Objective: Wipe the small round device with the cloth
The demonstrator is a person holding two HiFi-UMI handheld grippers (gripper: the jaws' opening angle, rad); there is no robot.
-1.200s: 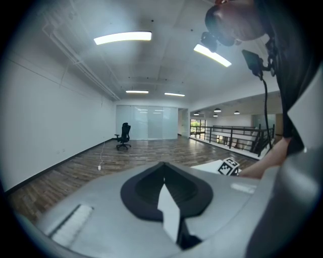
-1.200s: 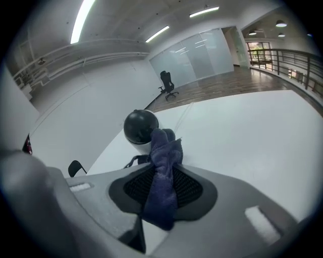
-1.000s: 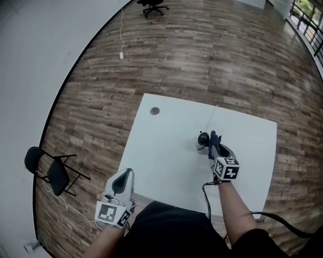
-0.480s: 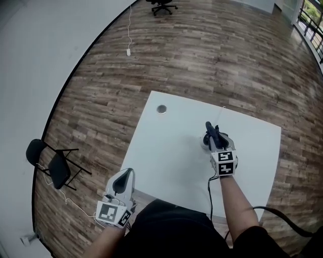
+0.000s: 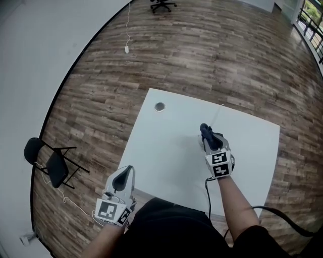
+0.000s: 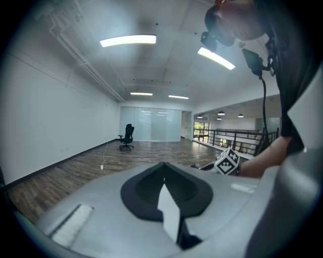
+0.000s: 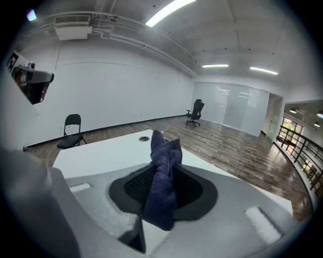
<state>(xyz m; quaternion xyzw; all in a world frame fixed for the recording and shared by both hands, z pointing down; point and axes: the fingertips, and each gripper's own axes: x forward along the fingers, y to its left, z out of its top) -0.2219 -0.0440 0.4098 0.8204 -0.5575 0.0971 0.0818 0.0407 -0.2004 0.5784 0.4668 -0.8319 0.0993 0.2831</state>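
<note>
A wide wood floor (image 5: 227, 65) fills most of my head view, with a pale wall (image 5: 40, 50) curving down the left side. A square white table (image 5: 166, 151) stands in the middle, just in front of the person wearing the rig.

A black folding chair (image 5: 50, 164) stands on the floor, well to the left of the table. A black office chair (image 5: 162, 5) stands far off at the top edge.

The left gripper (image 5: 122, 180) hangs at the table's near left edge. In the left gripper view its jaws are together with nothing between them.

The right gripper (image 5: 207, 133) is over the right half of the table and points away from the person. In the right gripper view its jaws stand only a little apart, clamped on a dark blue cloth (image 7: 162, 176). The cloth fills the gap between the jaws. A bunched fold sticks up past the tips, and the other end hangs down on the camera's side.

I cannot make out the device in any view; in the head view the right gripper and cloth cover that part of the table.

A small round hole (image 5: 160, 106) sits near the table's far left corner. A thin cable (image 5: 126, 49) lies on the floor by the wall.
</note>
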